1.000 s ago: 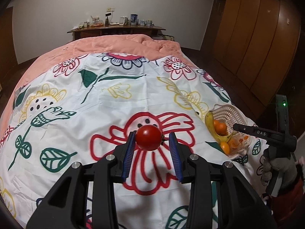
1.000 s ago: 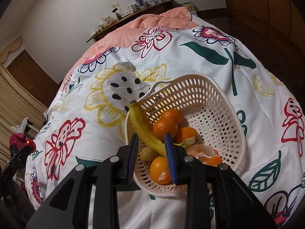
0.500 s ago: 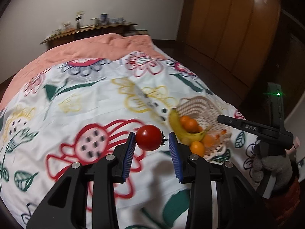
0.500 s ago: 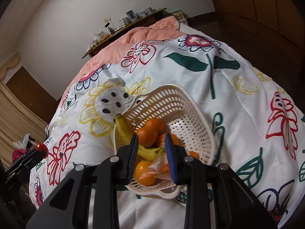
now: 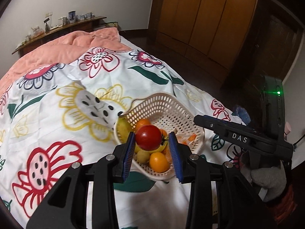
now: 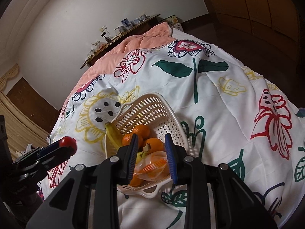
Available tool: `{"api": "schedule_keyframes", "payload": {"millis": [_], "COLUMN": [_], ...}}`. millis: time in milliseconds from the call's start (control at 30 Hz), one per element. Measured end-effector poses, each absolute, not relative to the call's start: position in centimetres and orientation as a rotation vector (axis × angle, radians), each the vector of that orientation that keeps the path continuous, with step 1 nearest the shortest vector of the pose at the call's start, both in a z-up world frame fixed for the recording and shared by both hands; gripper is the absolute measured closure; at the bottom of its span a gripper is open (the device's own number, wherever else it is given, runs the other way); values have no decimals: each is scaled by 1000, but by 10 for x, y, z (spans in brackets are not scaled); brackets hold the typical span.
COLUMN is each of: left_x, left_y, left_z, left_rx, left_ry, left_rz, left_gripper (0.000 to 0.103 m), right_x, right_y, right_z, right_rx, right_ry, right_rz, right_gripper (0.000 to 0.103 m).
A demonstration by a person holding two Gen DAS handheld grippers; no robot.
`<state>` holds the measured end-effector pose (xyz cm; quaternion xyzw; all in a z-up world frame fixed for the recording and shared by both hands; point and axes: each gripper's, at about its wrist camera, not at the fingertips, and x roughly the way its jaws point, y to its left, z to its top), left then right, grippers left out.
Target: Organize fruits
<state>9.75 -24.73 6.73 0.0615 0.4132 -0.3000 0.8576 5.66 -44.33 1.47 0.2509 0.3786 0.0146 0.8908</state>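
Note:
My left gripper (image 5: 151, 143) is shut on a red tomato (image 5: 148, 140) and holds it in the air over the near rim of a cream plastic basket (image 5: 167, 106) on the flowered bedspread. The basket holds oranges (image 5: 159, 161), a banana (image 6: 112, 133) and a clear bag of orange pieces (image 6: 152, 165). My right gripper (image 6: 151, 148) is open and empty, hovering just above the basket's near side (image 6: 162, 112). It shows at the right of the left wrist view (image 5: 238, 137). The tomato also shows at the left of the right wrist view (image 6: 67, 142).
The white flowered bedspread (image 5: 57, 114) covers the bed, with a pink quilt (image 5: 66, 47) at the far end. A wooden shelf with small items (image 5: 63, 24) stands behind. Wooden wardrobe doors (image 5: 200, 19) stand to the right across dark floor.
My left gripper has carried the tomato rightward from the red flower to above the basket. My right gripper has come lower and closer to the basket.

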Motion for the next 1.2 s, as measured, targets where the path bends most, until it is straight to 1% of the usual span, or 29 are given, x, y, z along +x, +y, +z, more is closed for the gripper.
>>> {"api": "schedule_keyframes", "payload": {"millis": [500, 533, 567, 633, 700, 767, 900, 967, 1133, 1200], "left_x": [124, 127, 128, 131, 132, 134, 135, 132, 125, 124], "left_y": [-293, -296, -296, -294, -289, -285, -272, -269, -261, -256], "left_z": [62, 61, 61, 61, 62, 61, 64, 67, 76, 79], "left_rx": [132, 131, 127, 105, 94, 90, 83, 90, 111, 106], "left_ry": [872, 874, 877, 869, 856, 861, 840, 821, 781, 776], "left_rz": [-691, -689, -687, -666, -657, -640, -594, -582, -558, -548], "left_gripper": [66, 62, 46, 27, 27, 23, 20, 15, 11, 10], "right_x": [53, 53, 52, 52, 51, 49, 48, 47, 45, 44], "right_y": [-449, -449, -449, -450, -451, -453, -454, -453, -447, -443], "right_z": [12, 12, 11, 10, 10, 10, 10, 10, 13, 15], "right_rx": [540, 541, 542, 543, 545, 548, 544, 536, 520, 509], "right_ry": [780, 781, 781, 783, 782, 781, 782, 786, 792, 792], "right_rz": [24, 22, 21, 19, 16, 13, 11, 10, 25, 36], "right_gripper": [74, 74, 74, 74, 74, 74, 74, 74, 74, 72]}}
